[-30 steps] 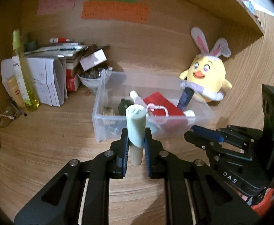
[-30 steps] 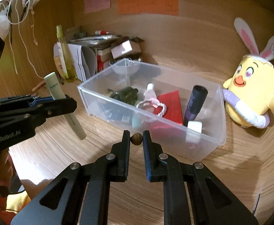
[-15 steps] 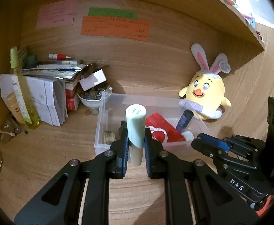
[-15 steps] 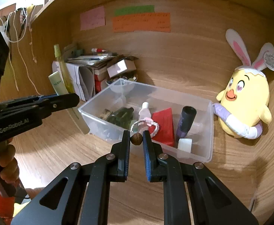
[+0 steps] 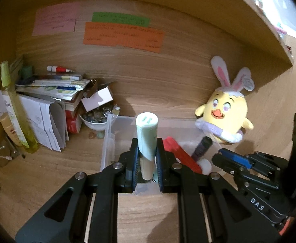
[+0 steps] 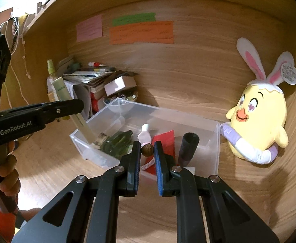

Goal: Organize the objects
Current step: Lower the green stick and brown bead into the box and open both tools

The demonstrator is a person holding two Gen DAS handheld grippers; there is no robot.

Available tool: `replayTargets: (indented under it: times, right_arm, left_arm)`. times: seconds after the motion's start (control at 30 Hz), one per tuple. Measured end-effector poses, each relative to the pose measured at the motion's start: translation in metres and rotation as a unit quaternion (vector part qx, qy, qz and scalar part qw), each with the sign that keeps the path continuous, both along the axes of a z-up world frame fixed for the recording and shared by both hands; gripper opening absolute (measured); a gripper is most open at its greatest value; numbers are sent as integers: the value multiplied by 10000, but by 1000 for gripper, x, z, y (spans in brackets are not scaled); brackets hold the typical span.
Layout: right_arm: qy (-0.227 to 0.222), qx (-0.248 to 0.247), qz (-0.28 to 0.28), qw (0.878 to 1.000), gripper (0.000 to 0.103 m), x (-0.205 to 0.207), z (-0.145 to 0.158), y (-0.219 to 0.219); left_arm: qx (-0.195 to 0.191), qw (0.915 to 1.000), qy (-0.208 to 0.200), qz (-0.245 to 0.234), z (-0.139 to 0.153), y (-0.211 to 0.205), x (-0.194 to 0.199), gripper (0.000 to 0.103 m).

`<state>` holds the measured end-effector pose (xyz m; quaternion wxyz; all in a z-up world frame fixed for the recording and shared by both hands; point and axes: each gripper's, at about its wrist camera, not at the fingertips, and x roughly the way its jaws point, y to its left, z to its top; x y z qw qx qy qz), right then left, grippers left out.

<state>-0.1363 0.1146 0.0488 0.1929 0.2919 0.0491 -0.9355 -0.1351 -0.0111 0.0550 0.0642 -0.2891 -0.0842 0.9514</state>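
The left gripper (image 5: 146,158) is clamping a pale green tube (image 5: 146,135) above the clear plastic bin (image 6: 216,141), apparently for dropping in. The right gripper (image 6: 147,156) is pinching a small brown nut-like bead (image 6: 147,149) over the bin's near side, likely bound for it too.

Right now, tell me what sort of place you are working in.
Probably a home desk nook under a shelf: coloured paper notes stuck on the wooden back panel, a heap of books and papers in the corner, and a plush chick beside a clear storage bin.
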Motion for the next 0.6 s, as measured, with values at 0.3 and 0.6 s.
replayTargets:
  times: [0.3, 0.6]
  right_arm:
    - [-79, 76, -12, 9999, 12, -14, -7, -3]
    - [-347, 119, -26, 9993, 12, -31, -24, -3]
  left_arm:
    - [125, 9993, -356, -14, -18, 6, -32, 15]
    - [188, 9969, -670, -365, -35, 20, -51, 15]
